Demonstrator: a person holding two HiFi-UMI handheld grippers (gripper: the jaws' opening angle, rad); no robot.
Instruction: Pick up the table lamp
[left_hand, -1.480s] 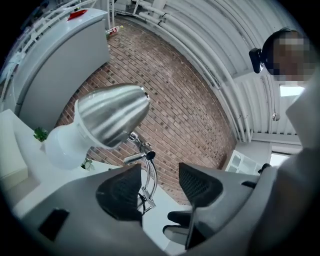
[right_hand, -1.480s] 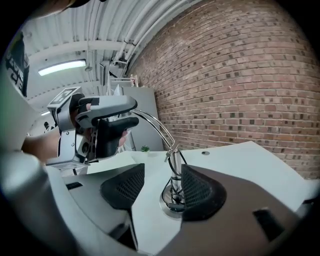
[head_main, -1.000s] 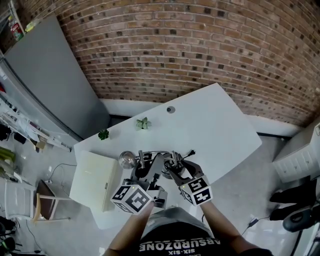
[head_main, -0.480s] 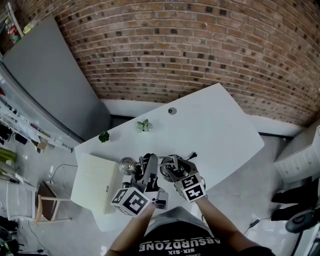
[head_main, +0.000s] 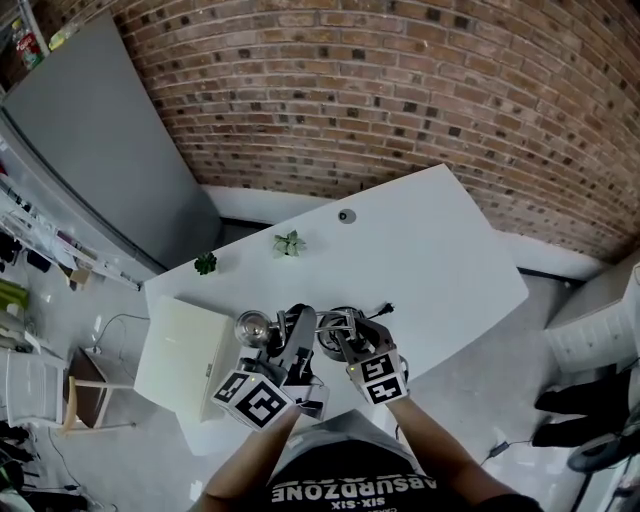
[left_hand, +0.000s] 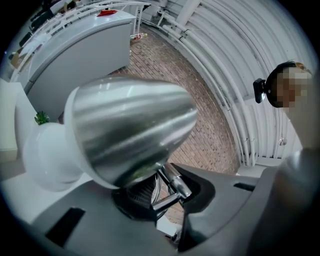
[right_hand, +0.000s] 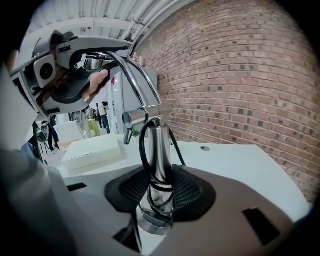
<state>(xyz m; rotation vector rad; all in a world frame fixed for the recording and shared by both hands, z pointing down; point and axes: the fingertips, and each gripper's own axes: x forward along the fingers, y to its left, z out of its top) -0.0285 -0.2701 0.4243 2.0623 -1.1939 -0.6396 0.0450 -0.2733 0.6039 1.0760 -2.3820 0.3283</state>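
A chrome table lamp (head_main: 330, 322) stands near the front edge of the white table (head_main: 440, 260). Its shade (head_main: 252, 325) points left. My left gripper (head_main: 290, 338) reaches in level, and its closing jaws have the thin neck behind the shade (left_hand: 130, 130) between them, pads against it. My right gripper (head_main: 345, 342) tilts downward. Its jaws are closing on the upright post (right_hand: 161, 165), which has a black cord wound round it, and both pads lie against that post. The left gripper (right_hand: 75, 60) also shows up at the lamp's top in the right gripper view.
A flat white box (head_main: 185, 355) lies at the table's left end, close to the shade. Two small green plants (head_main: 205, 264) (head_main: 289, 243) and a round grommet (head_main: 346, 215) sit farther back. A brick wall runs behind, with a grey cabinet (head_main: 90, 150) at left.
Both pairs of jaws have narrowed from wide apart to close round the lamp. The right gripper has sunk a little lower along the post. The lamp stays on the table.
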